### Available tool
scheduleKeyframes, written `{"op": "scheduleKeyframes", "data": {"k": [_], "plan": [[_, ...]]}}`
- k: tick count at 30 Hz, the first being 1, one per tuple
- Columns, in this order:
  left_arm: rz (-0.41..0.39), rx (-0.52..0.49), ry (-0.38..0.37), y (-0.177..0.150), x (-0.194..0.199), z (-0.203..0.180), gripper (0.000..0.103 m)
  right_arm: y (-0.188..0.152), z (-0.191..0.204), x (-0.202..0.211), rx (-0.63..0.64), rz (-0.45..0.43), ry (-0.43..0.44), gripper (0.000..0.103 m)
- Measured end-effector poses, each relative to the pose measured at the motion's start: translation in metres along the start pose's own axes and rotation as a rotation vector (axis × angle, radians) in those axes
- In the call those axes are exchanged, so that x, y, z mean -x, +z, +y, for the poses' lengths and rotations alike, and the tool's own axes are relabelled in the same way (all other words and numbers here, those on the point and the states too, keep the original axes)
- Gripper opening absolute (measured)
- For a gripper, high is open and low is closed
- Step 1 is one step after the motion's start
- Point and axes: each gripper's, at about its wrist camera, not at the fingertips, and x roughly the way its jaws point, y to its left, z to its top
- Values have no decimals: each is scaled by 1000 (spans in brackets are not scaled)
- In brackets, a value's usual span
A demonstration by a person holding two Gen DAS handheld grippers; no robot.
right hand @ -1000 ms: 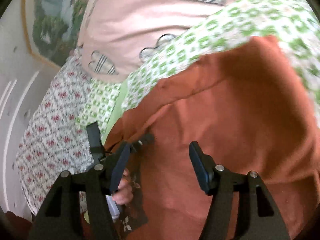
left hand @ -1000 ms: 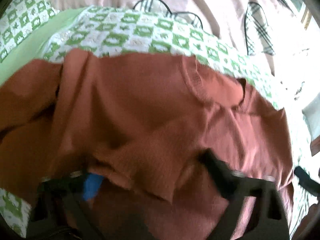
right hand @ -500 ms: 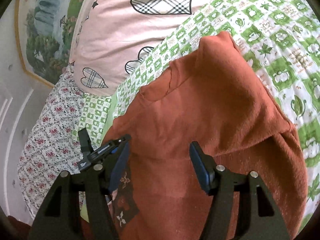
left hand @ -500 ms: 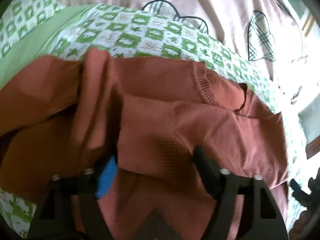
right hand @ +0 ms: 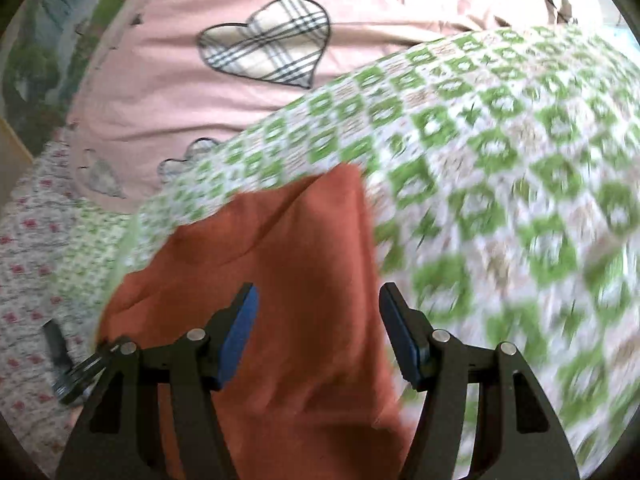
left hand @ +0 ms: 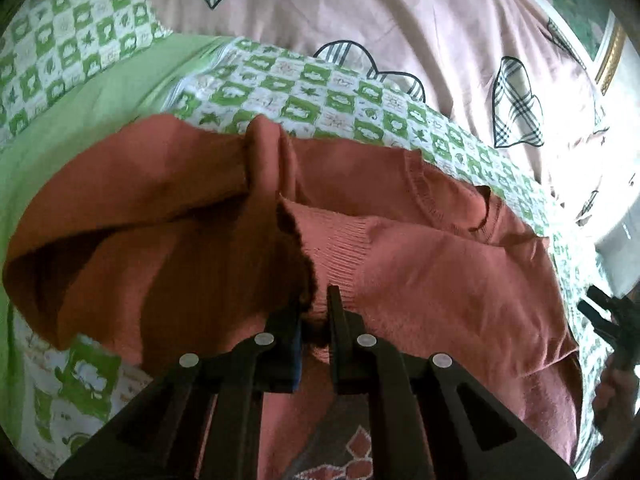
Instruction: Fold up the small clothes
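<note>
The rust-orange sweater [left hand: 420,264] is lying spread across the bed's green-and-white checked quilt [left hand: 320,88], partly folded over itself, with its ribbed neckline showing toward the far right side in the left wrist view. A ribbed edge of the knit is standing up in a ridge near the middle of the garment, and a patterned patch is showing at the very bottom of that view. The left gripper [left hand: 314,322] is pinching that ribbed edge, its jaws drawn close together with a bunch of the fabric clamped between them. In the right wrist view the sweater [right hand: 288,280] is lying under the right gripper [right hand: 318,330], whose jaws are standing wide apart with nothing between them, hovering over the cloth near its right-hand border; whether the tips are touching the knit cannot be told. That view is blurred, above all on the quilt [right hand: 500,160] to the right. A pink cover with plaid hearts [right hand: 264,40] is lying beyond the quilt, and a floral-print sheet [right hand: 28,240] is showing at the left edge. A plain green fabric strip [left hand: 80,112] is running along the quilt's left side.
</note>
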Motion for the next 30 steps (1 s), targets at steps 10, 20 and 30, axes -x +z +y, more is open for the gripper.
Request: {"op": "scheduleKeyframes", "data": {"k": [10,20,30], "plan": [[34,-13,-11,-4,-2,-8,8,31,-8,-69,59,114,-126,12],[93,-53,-37,-8,-34,-26,10,36,-42,-61,38,57,-220,12],[88,-53,-14,-7,-25,-20,15,-19,4,-19,112,60,-120,23]]}}
